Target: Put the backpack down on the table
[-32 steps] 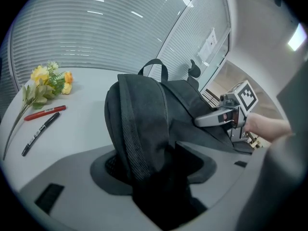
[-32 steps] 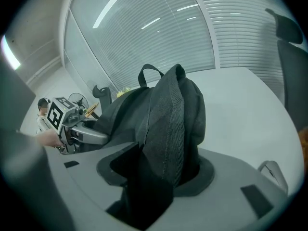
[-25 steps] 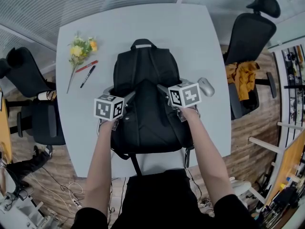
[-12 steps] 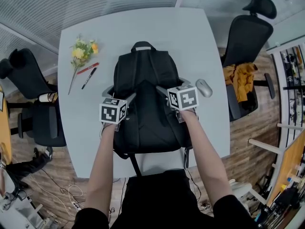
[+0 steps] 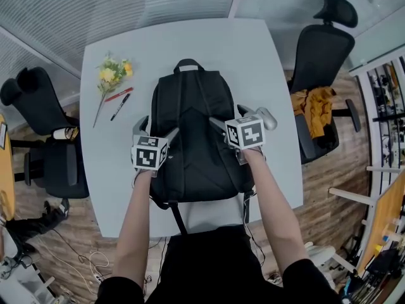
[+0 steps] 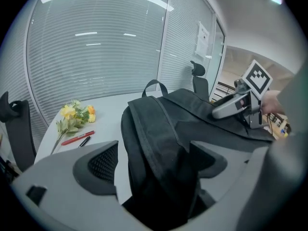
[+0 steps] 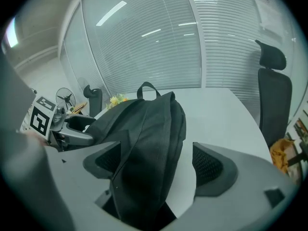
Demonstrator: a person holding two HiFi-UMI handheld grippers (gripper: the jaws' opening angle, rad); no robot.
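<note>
A black backpack (image 5: 193,125) lies flat on the pale table (image 5: 259,56), its top handle pointing away from me. My left gripper (image 5: 155,130) straddles the bag's left side. In the left gripper view its jaws (image 6: 151,162) are opening, with the shoulder strap and side fabric (image 6: 154,143) loose between the pads. At the bag's right side is my right gripper (image 5: 235,116), jaws also opening. In the right gripper view (image 7: 156,162) the bag's edge (image 7: 144,138) sits between the pads, with bare table showing beside the right one.
Yellow flowers (image 5: 111,71), a red pen (image 5: 115,94) and a black pen (image 5: 119,106) lie at the table's left. A grey mouse (image 5: 268,116) rests just right of the right gripper. Office chairs (image 5: 326,49) (image 5: 38,106) flank the table. An orange cloth (image 5: 316,103) hangs on one.
Both grippers' jaws have spread wider and let go of the backpack's sides. Both hands have lifted slightly. The backpack stays flat on the table.
</note>
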